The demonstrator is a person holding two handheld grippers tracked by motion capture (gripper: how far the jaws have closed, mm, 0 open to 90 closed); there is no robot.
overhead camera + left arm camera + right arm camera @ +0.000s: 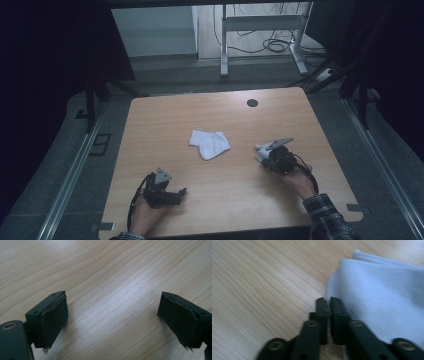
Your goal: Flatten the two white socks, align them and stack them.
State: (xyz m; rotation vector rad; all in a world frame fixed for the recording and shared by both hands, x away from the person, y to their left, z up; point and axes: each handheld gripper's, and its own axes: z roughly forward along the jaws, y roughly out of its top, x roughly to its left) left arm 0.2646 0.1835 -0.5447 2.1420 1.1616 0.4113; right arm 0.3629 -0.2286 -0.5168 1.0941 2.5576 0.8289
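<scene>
A folded white cloth (210,143) lies near the middle of the wooden table (200,110). A second, smaller white cloth (261,149) (382,300) lies at the right, against my right gripper (265,156) (327,301). That gripper is shut, its tips at the cloth's left edge, and the cloth runs under its right-hand jaw. I see no cloth between the jaws. My left gripper (181,192) (112,315) rests low near the front left, open wide over bare wood, pointing right with nothing between its fingers (53,320).
A dark round hole (252,103) sits near the table's far edge. Beyond the table stand a desk frame (260,30) and floor cables (277,45). Metal rails (70,175) run along both sides.
</scene>
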